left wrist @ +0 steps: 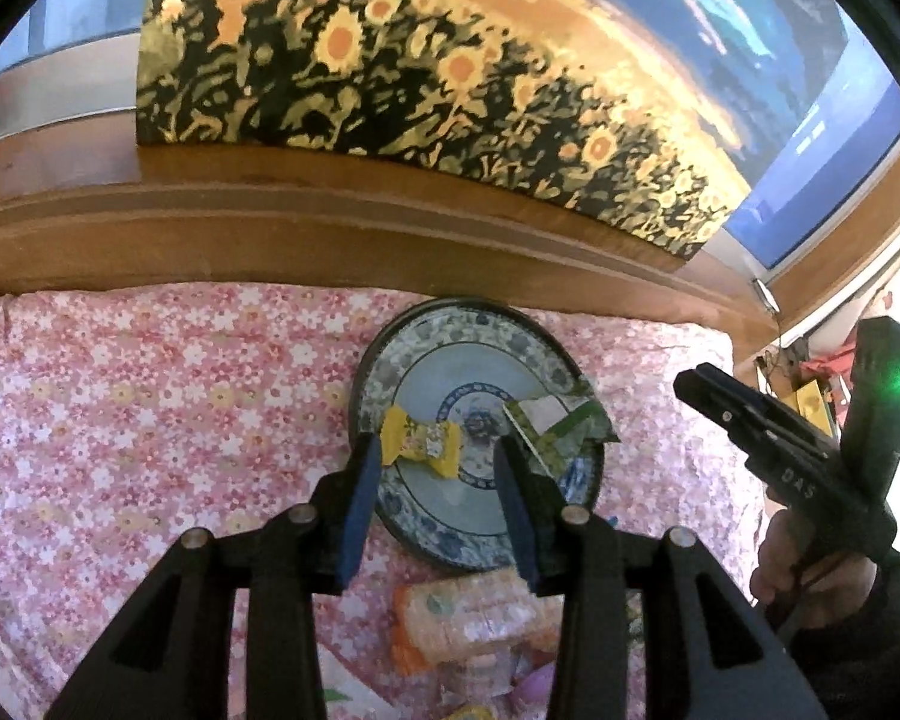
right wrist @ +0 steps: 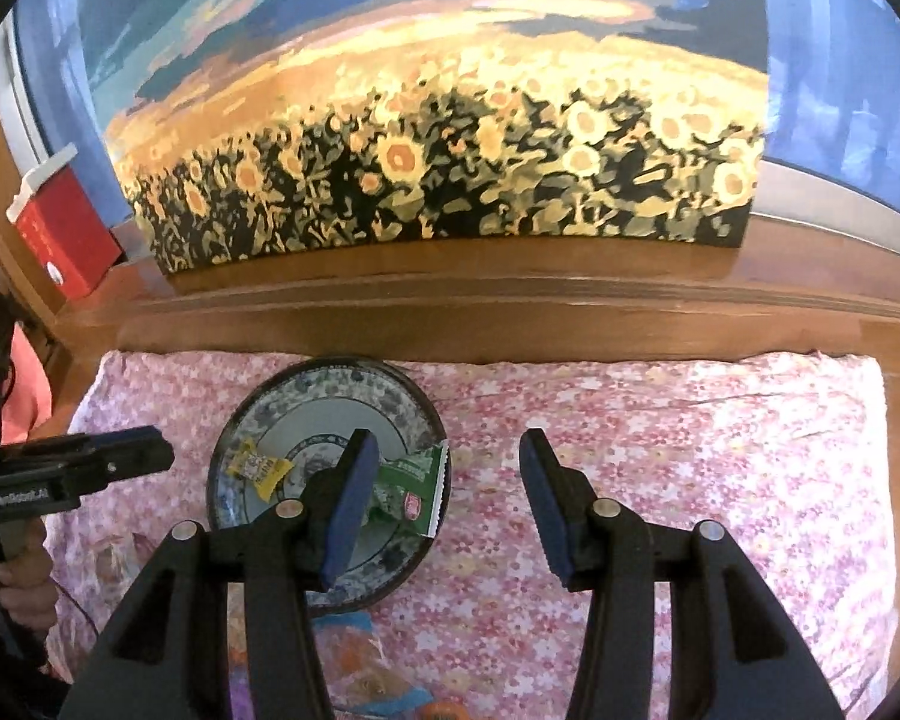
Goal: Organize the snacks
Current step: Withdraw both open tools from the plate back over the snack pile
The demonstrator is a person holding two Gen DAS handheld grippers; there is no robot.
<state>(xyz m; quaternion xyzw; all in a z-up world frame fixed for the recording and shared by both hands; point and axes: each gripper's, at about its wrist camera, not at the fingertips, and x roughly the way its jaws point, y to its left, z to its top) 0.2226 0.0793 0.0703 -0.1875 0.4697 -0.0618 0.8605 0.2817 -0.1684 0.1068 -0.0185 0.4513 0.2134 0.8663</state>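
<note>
Blue-patterned plate (left wrist: 390, 360) on floral cloth (left wrist: 150, 390): yellow candy (left wrist: 420, 447) at 9 o'clock, green packet (left wrist: 561, 420) at 3 o'clock. Left gripper (left wrist: 441, 480) and right gripper (right wrist: 447, 480): both released, empty.

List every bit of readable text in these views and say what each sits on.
"DAS": side of the right gripper, seen from the left wrist.
"GenRobot.AI", blurred: side of the left gripper, seen from the right wrist.
Yellow candy, green packet, red box: print too small to read.
</note>
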